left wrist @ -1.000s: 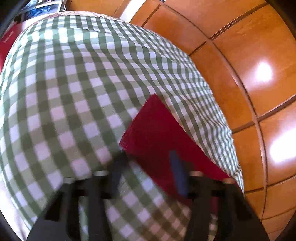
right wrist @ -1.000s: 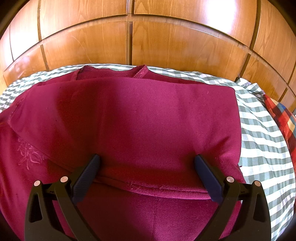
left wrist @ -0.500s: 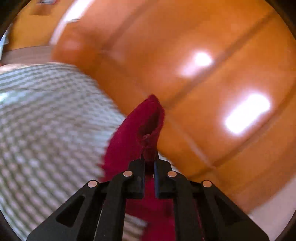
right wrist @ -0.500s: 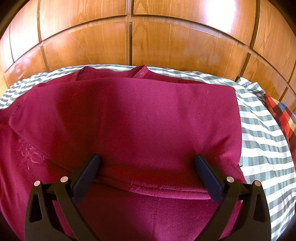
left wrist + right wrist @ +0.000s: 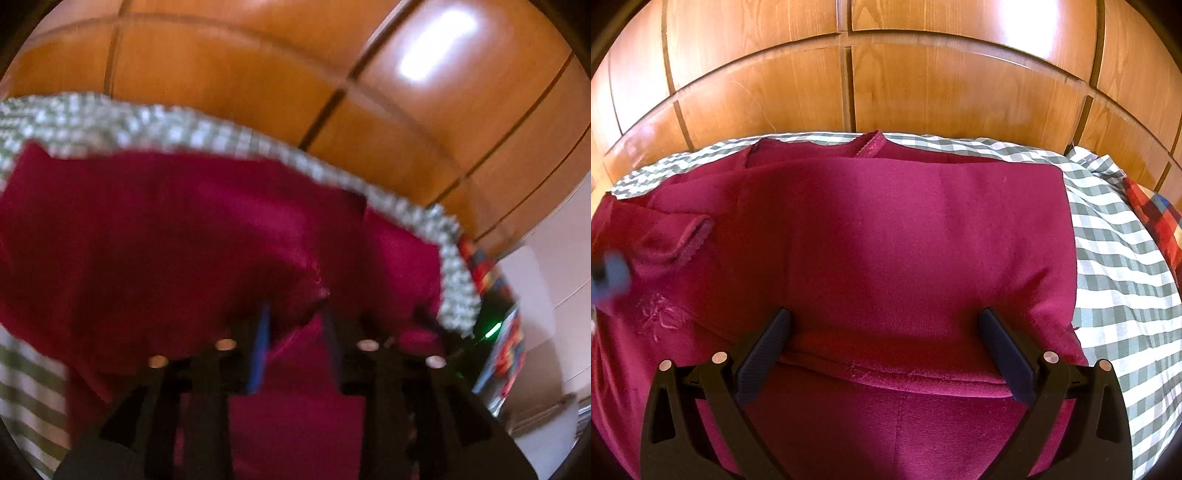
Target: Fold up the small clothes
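The right gripper is held wide apart, its dark ribbed fingers resting on either side of a folded layer of the maroon garment without pinching it. In the blurred left wrist view, the left gripper is seen with a gap between its fingers; a fold of the maroon garment sits at that gap, but whether it is gripped cannot be told through the motion blur. The garment is spread over a green-and-white checked cloth, which covers the surface under it and is seen along its far and right edges. A small sleeve cuff is laid across the garment's left part, and an embroidered motif is seen below it. A red plaid fabric is seen past the checked cloth's right edge. Behind everything, glossy wooden panels are seen, divided by dark grooves and lit by bright reflections.
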A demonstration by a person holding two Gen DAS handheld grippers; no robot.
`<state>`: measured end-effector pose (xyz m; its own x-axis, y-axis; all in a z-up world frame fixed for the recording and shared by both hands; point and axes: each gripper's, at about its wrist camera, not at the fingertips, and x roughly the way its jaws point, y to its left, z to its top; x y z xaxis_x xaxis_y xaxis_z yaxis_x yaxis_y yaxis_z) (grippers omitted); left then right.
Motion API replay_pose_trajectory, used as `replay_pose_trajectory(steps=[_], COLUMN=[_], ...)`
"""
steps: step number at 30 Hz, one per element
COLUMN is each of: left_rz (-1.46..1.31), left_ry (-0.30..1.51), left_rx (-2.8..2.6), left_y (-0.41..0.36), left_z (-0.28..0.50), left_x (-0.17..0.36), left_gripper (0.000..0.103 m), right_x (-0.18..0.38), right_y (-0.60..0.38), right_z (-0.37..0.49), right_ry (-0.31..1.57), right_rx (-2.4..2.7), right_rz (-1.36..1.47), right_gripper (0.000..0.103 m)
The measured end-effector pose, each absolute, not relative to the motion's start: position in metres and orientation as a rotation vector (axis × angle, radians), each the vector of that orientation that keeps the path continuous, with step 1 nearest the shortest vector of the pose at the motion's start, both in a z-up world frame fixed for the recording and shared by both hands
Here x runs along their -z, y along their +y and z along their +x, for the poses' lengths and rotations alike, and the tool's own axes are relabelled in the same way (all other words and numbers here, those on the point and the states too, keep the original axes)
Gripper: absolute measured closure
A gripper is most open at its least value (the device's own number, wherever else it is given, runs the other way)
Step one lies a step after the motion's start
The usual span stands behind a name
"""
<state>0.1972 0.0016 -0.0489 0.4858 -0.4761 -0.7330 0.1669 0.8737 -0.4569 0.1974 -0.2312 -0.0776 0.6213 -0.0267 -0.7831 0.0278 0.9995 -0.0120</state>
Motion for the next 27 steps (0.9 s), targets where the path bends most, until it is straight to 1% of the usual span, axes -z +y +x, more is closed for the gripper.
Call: replay_pose_trajectory(steps=[1,2,3,4,6,8,10,13,16,17,18,20,22,23,24,26,27], left_rz=[-0.345,-0.343,-0.341,-0.346,-0.37,-0.382,-0.388,-0.403,-0.391,-0.387,-0.383,-0.375,-0.358,-0.344,-0.331,-0.298,-0.294], left_ry=[1.0,1.001,0.996,0.988,0.971,0.942,0.921,0.891,0.858,0.853,0.85,0.849,0.854,0.86,0.865,0.874,0.877], left_rx=[0.394,0.384,0.376,0.371,0.371,0.34,0.325,0.314,0.323,0.33,0.335,0.339,0.331,0.32,0.313,0.287,0.283], left_y=[0.002,0.007,0.01,0.016,0.032,0.049,0.06,0.071,0.075,0.075,0.075,0.073,0.072,0.071,0.068,0.067,0.068], left_z=[0.192,0.185,0.179,0.175,0.16,0.147,0.14,0.133,0.128,0.126,0.124,0.122,0.12,0.121,0.125,0.126,0.126], left_x=[0.055,0.061,0.06,0.06,0.06,0.058,0.058,0.058,0.051,0.051,0.05,0.051,0.054,0.057,0.059,0.065,0.068], left_gripper=[0.068,0.062,0.059,0.059,0.057,0.053,0.052,0.051,0.046,0.041,0.04,0.039,0.04,0.041,0.041,0.042,0.042], right_x=[0.077,0.076,0.073,0.07,0.057,0.037,0.026,0.023,0.034,0.039,0.045,0.058,0.06,0.058,0.055,0.052,0.051], right_y=[-0.232,-0.233,-0.233,-0.233,-0.233,-0.229,-0.219,-0.194,-0.173,-0.17,-0.166,-0.162,-0.159,-0.155,-0.15,-0.14,-0.137], right_z=[0.198,0.198,0.198,0.198,0.195,0.191,0.192,0.201,0.211,0.214,0.217,0.221,0.22,0.219,0.219,0.219,0.22], right_ry=[0.901,0.906,0.915,0.917,0.9,0.867,0.86,0.913,0.973,0.99,1.009,1.042,1.038,1.027,1.021,1.027,1.027], right_rx=[0.02,0.016,0.009,0.007,-0.023,-0.087,-0.18,-0.359,-0.453,-0.451,-0.438,-0.413,-0.394,-0.378,-0.372,-0.378,-0.385], right_rz=[0.006,0.009,0.013,0.016,0.063,0.149,0.216,0.355,0.46,0.477,0.482,0.48,0.445,0.409,0.364,0.314,0.294], right_gripper=[0.003,0.003,0.003,0.005,0.015,0.019,0.019,0.019,0.019,0.019,0.019,0.019,0.019,0.029,0.05,0.07,0.082])
